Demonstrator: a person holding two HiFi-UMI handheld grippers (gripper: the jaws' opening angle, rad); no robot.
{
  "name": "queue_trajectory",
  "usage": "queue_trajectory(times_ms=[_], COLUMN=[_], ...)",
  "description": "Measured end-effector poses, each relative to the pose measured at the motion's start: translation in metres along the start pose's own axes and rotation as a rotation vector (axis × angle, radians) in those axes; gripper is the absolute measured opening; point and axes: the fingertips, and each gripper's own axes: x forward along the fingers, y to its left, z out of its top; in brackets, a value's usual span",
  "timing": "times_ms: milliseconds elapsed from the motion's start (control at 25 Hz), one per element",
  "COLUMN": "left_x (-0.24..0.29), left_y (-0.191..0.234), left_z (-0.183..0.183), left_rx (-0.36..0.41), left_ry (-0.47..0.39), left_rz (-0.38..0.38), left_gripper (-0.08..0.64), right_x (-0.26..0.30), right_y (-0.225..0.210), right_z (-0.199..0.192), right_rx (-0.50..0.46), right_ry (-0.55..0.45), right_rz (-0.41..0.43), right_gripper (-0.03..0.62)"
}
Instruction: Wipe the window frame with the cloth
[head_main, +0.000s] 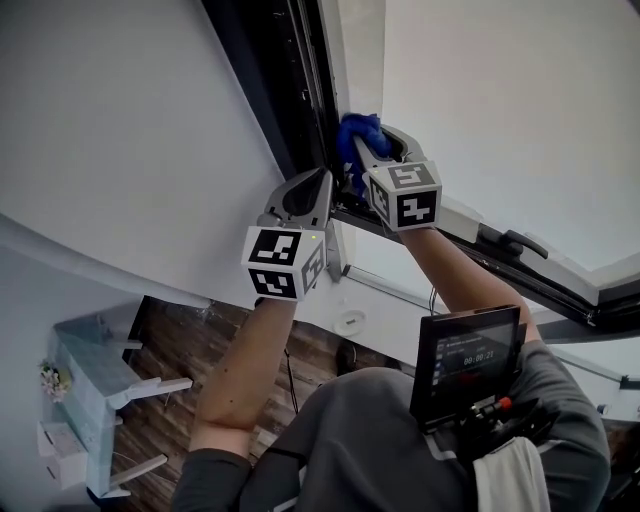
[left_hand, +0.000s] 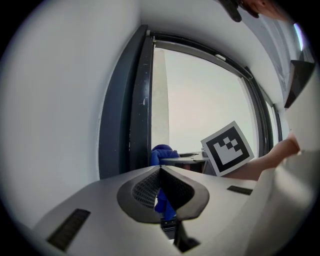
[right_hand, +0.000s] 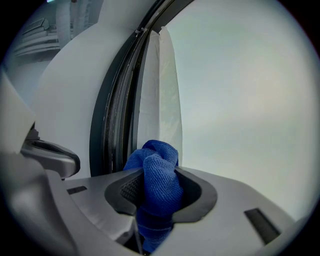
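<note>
The dark window frame (head_main: 285, 90) runs up the middle of the head view, with pale glass (head_main: 500, 110) to its right. My right gripper (head_main: 372, 140) is shut on a bunched blue cloth (head_main: 353, 135) and holds it against the frame's inner edge. In the right gripper view the cloth (right_hand: 157, 175) bulges out between the jaws, beside the frame (right_hand: 112, 120). My left gripper (head_main: 322, 182) sits just below and left of the cloth, its tips closed together (left_hand: 160, 168) and pointing at the frame (left_hand: 135, 110). The cloth (left_hand: 163, 152) shows just beyond them.
A white wall (head_main: 120, 130) lies left of the frame. A dark window handle (head_main: 515, 240) sits on the lower sash at the right. A small screen (head_main: 468, 360) hangs at the person's chest. White furniture (head_main: 90, 400) stands on a wood floor far below.
</note>
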Motion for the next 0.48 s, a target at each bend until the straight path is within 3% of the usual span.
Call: queue_trajectory(times_ms=[480], left_x=[0.002], left_y=[-0.012], left_z=[-0.058], left_rx=[-0.059], left_ry=[0.074], left_rz=[-0.030], left_gripper=[0.009], right_x=[-0.007], right_y=[0.001], right_z=[-0.068], right_rx=[-0.045], right_ry=[0.139], right_rz=[-0.042], right_gripper=[0.133])
